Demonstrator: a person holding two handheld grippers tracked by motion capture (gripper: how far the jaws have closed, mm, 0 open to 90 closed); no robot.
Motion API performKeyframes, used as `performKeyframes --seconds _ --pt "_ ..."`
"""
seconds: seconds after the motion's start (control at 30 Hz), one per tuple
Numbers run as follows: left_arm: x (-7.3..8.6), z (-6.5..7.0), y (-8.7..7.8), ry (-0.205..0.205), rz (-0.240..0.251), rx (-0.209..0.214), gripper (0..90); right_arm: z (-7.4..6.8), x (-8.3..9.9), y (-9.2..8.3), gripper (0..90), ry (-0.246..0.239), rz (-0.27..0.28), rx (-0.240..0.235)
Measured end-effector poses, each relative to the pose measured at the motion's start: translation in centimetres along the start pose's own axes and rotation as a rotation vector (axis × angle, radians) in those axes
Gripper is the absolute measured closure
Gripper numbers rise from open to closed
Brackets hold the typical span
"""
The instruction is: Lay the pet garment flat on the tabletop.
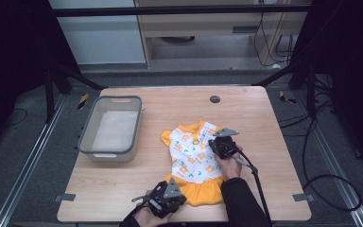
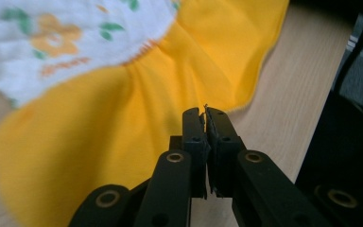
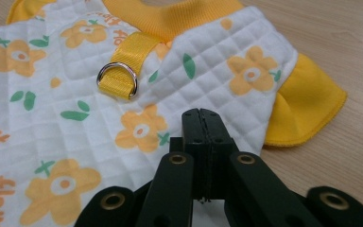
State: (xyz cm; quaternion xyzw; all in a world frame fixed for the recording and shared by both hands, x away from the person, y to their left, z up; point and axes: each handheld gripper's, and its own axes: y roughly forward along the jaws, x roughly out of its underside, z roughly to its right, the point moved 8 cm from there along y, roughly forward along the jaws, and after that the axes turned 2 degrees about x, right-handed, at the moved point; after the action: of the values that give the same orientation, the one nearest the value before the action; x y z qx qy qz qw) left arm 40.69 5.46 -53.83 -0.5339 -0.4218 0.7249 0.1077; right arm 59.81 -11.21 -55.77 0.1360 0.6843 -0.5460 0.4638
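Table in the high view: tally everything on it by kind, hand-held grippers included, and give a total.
Garment, a white flower-print pet dress with yellow trim: 1
Bin, a grey plastic tub: 1
Grippers, the left gripper at the yellow hem and the right gripper over the quilted top: 2
Dark round cap set in the tabletop near the far edge: 1
Total: 5
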Motion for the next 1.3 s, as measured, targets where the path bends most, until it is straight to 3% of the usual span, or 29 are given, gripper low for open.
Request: performKeyframes --seconds 0.1,0.23,0.3,0.67,0.83,0.93,1.0,1.13,1.3 --pt "-0.6 -2.0 -1.1 -0.033 0.045 -0.053 86.2 0.0 0.1 -0.1 90.0 -0.001 -0.001 -0.009" --pt "0.7 -3.8 -0.5 -0.05 -0.017 -0.102 86.3 0.0 0.1 -0.2 90.0 0.003 0.001 -0.009" --pt "1.7 -3.9 -0.2 -0.039 -0.062 -0.114 86.4 0.0 0.1 -0.2 90.0 -0.001 0.0 -0.013" --pt "2.3 -1.3 -0.9 -0.018 -0.076 -0.045 87.1 -0.3 0.5 -0.7 90.0 0.016 0.004 -0.053" --pt "-0.4 -2.6 -1.7 -0.029 0.013 -0.082 87.9 -0.1 -0.4 -1.5 90.0 0.03 0.058 -0.078" --pt "-1.9 -4.1 -1.2 -0.048 0.043 -0.116 88.4 0.6 -1.3 -1.7 90.0 0.028 0.081 -0.068" --pt "-1.9 -4.9 0.3 -0.041 0.011 -0.138 88.4 0.9 -1.5 -1.3 90.0 0.037 0.085 -0.071" --pt "-0.6 -5.2 1.4 -0.038 -0.038 -0.144 88.6 1.3 -1.2 -0.6 90.0 0.034 0.059 -0.055" --pt "0.1 -5.4 0.7 -0.027 -0.064 -0.161 89.0 1.6 -0.5 0.1 90.0 0.021 0.024 -0.041"
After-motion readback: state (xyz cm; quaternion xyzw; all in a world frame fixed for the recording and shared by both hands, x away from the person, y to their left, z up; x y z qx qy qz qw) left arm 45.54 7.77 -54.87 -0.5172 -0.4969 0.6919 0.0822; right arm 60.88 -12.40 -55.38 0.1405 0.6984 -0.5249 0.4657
